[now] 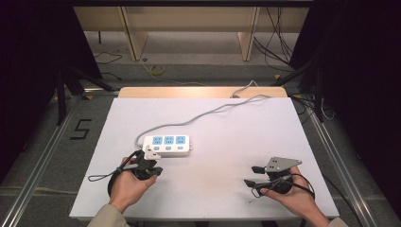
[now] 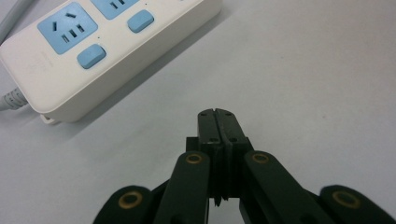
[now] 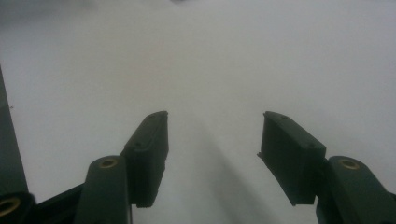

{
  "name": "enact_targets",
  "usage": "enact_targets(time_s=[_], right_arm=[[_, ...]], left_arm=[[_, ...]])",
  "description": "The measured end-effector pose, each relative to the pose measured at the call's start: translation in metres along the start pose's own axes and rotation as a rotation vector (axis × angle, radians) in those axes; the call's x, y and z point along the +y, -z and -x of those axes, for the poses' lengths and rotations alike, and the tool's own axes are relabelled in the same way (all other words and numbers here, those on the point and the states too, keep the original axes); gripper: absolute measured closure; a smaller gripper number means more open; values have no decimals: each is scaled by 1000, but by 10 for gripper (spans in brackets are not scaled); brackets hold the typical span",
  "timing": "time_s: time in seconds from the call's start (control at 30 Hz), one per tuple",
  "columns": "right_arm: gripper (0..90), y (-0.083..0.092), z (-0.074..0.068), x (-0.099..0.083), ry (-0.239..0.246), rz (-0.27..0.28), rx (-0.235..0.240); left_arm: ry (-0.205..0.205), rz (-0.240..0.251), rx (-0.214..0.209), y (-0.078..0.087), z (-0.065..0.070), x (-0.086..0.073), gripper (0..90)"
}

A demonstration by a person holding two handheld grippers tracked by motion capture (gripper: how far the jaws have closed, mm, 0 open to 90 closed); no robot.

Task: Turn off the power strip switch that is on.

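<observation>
Left claw (image 2: pixel 218 116): jaws pressed together, nothing between them, tips low over the white surface (image 1: pixel 227 189). The power strip (image 2: pixel 93 51) lies flat just ahead and to the left of the tips, near but not touching; its blue sockets and switch buttons (image 2: pixel 91 56) face up, and its grey cord (image 1: pixel 208 113) trails off toward the far edge. Judgement: closed jaws make a single narrow tip, suited to pressing a switch button rather than grasping the strip's body.

Right claw (image 3: pixel 212 140): jaws apart, empty, bare surface ahead of it. In the high view it sits well apart from the strip, probably parked to keep clear while the left works.
</observation>
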State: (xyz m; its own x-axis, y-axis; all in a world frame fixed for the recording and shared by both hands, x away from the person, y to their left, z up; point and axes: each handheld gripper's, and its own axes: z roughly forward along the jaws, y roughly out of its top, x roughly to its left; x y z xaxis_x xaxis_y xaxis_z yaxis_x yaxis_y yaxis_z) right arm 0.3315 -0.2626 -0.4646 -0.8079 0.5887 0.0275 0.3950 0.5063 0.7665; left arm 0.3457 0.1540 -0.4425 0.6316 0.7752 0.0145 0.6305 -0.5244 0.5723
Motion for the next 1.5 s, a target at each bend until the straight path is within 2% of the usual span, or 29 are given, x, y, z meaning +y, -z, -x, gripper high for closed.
enact_targets(time_s=[0.2, 0.57, 1.0, 1.5], right_arm=[[423, 0, 0, 0, -1, 1, 1], [421, 0, -1, 1, 0, -1, 2], [419, 1, -1, 1, 1, 0, 2], [416, 1, -1, 1, -1, 3, -1]], left_arm=[[18, 4, 3, -2, -2, 4, 899], [23, -2, 9, -4, -3, 14, 899], [48, 6, 7, -6, -5, 26, 899], [40, -3, 7, -9, -6, 37, 899]])
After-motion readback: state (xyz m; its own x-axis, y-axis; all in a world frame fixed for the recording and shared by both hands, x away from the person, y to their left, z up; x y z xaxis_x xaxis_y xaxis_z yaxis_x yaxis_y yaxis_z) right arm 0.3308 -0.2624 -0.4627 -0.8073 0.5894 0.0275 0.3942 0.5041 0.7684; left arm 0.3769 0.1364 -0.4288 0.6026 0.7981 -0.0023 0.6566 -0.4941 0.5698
